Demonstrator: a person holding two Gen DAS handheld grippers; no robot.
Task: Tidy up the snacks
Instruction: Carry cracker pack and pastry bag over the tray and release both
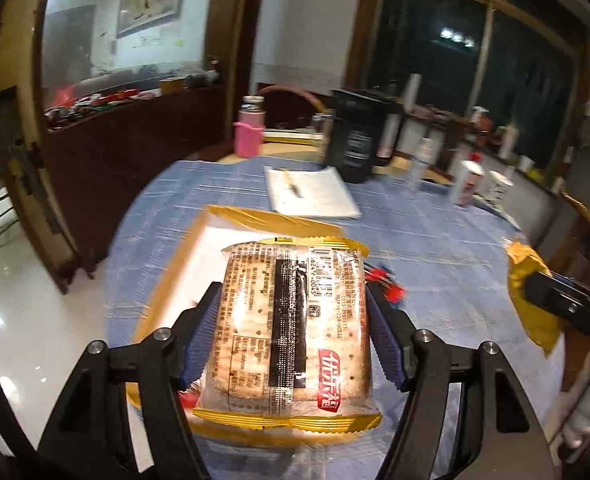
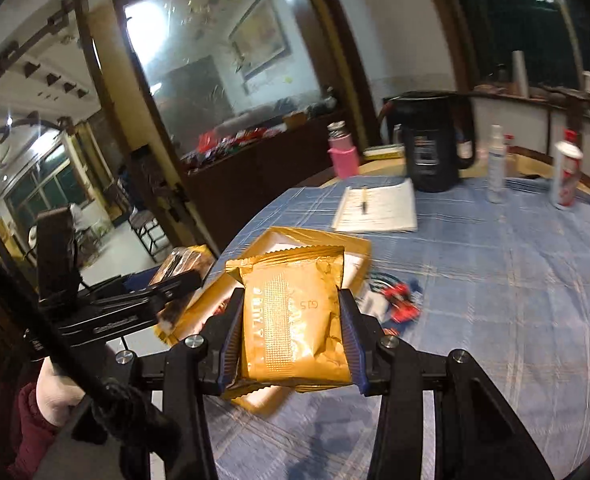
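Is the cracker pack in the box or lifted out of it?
Lifted out. The cracker pack sits clamped between the left gripper pads, held above the gold-rimmed box.

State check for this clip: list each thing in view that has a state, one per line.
left hand-held gripper: shut on the cracker pack
right hand-held gripper: shut on the gold snack pack
gold box: open, on the table
pink bottle: upright
black jug: upright
notebook: flat, pen on top
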